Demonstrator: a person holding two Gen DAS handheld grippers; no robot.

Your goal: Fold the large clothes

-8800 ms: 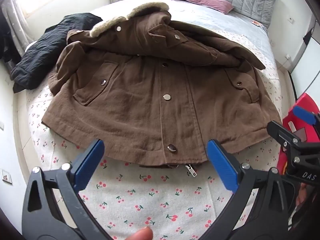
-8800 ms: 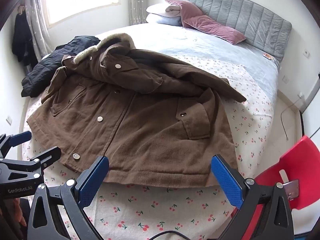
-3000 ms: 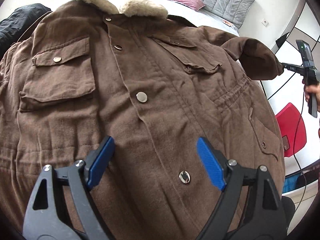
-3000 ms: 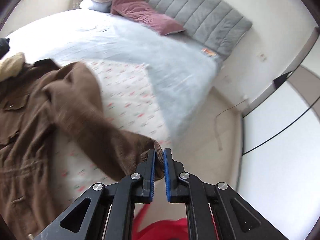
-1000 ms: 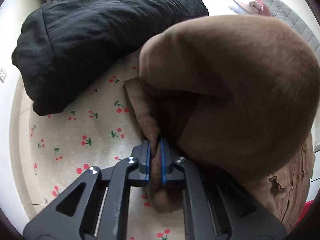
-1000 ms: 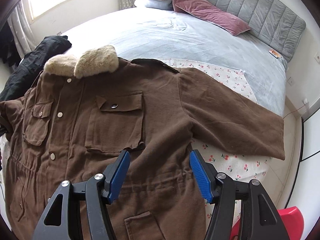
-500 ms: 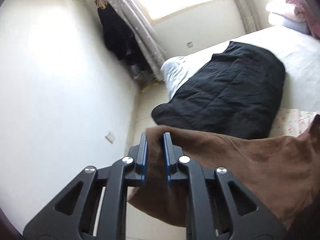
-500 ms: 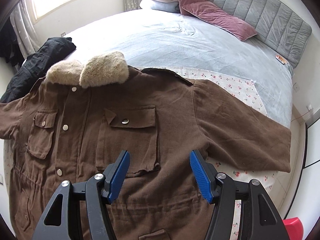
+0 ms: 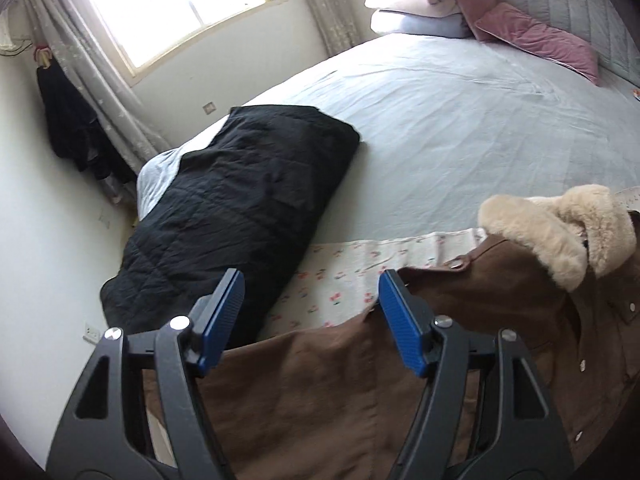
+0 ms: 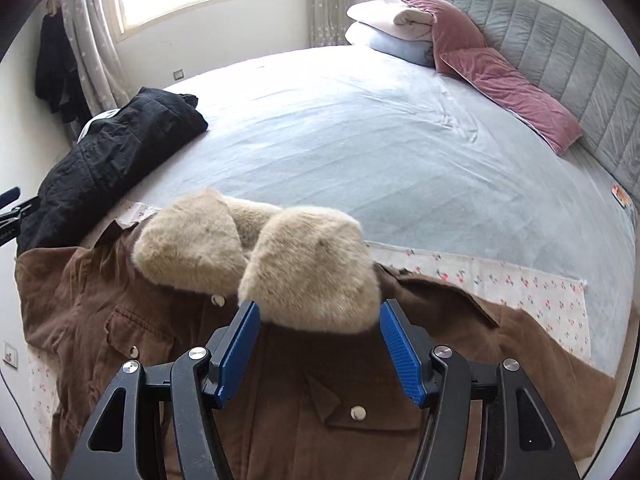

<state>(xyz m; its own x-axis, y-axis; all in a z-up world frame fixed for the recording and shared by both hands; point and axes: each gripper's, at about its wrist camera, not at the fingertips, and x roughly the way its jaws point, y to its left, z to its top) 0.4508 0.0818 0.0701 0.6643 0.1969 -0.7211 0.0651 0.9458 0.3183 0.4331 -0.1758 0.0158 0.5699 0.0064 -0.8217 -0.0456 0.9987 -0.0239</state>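
Observation:
A brown jacket (image 10: 132, 320) with a beige fur collar (image 10: 304, 276) lies face up on a cherry-print cloth (image 10: 532, 284) on the bed, both sleeves spread out. Its left sleeve (image 9: 320, 392) lies flat below my left gripper (image 9: 312, 316), whose jaws are opening with nothing between the blue pads. My right gripper (image 10: 318, 346) hovers open over the jacket's chest just below the collar, holding nothing. The left gripper's tip (image 10: 10, 208) pokes in at the far left of the right wrist view.
A folded black quilted coat (image 9: 240, 200) lies on the bed's left side beside the jacket's sleeve. Grey-blue bedding (image 10: 400, 140) stretches beyond the collar to pillows (image 10: 400, 32) and a padded grey headboard (image 10: 560, 68). A wall, window and curtain stand at left.
My left gripper let go of the sleeve cuff and rose; the sleeve now lies flat. My right gripper moved up the jacket from the chest pocket toward the collar.

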